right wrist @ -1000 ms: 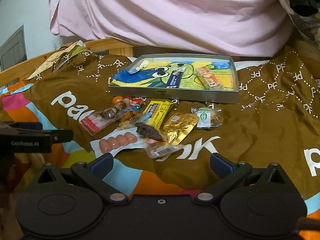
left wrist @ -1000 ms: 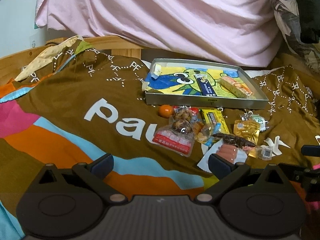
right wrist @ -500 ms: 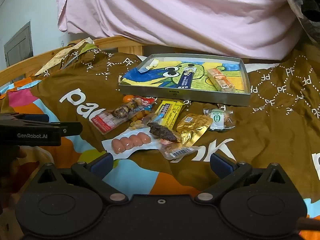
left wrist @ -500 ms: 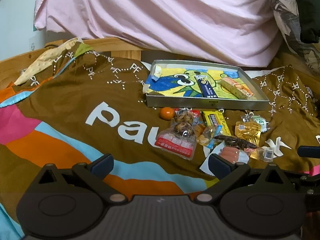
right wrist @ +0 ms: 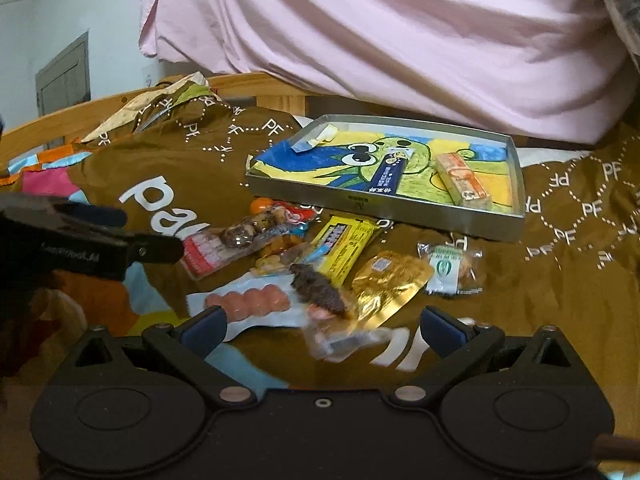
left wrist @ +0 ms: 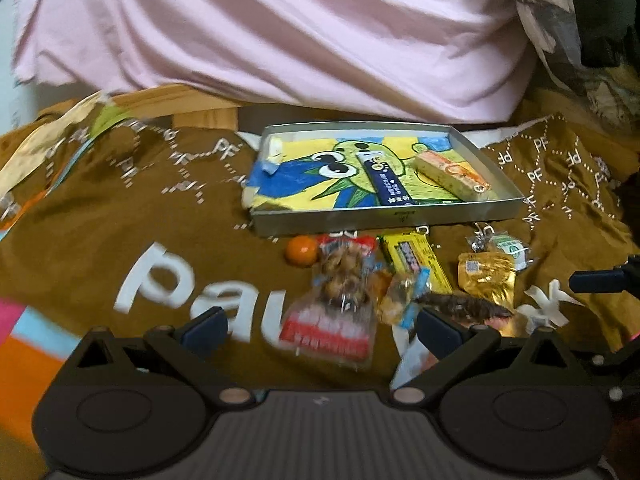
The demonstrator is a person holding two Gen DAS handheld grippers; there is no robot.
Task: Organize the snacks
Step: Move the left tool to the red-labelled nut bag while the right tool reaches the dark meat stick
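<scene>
A: On the brown printed bedspread (right wrist: 560, 264), where are the snacks located?

B: Two items lie inside the shallow grey metal tray (right wrist: 384, 216) with the cartoon-printed liner: a dark blue stick packet (right wrist: 386, 176) at centre and a pale orange wrapped bar (right wrist: 462, 182) at its 3 o'clock. The remaining items lie loose on the bedspread at the tray's 6 o'clock.

A: Identify the loose items.

B: In the right wrist view: a yellow rectangular packet (right wrist: 344, 246), a gold foil pouch (right wrist: 390, 284) at its 4 o'clock, a clear green-labelled packet (right wrist: 450, 268) further toward 3 o'clock, a dark brown dried snack in clear wrap (right wrist: 318, 290), a white pack of pink sausages (right wrist: 248, 304), a clear red-labelled nut bag (right wrist: 232, 242), and a small orange ball (right wrist: 262, 204) just beside the tray wall.

A: State of each gripper?

B: The left gripper (left wrist: 320, 328) is spread wide and carries nothing; the nut bag lies between its fingers in view, contact not determinable. The right gripper (right wrist: 322, 326) is likewise spread and unloaded, low over the sausage pack and dried snack.
</scene>
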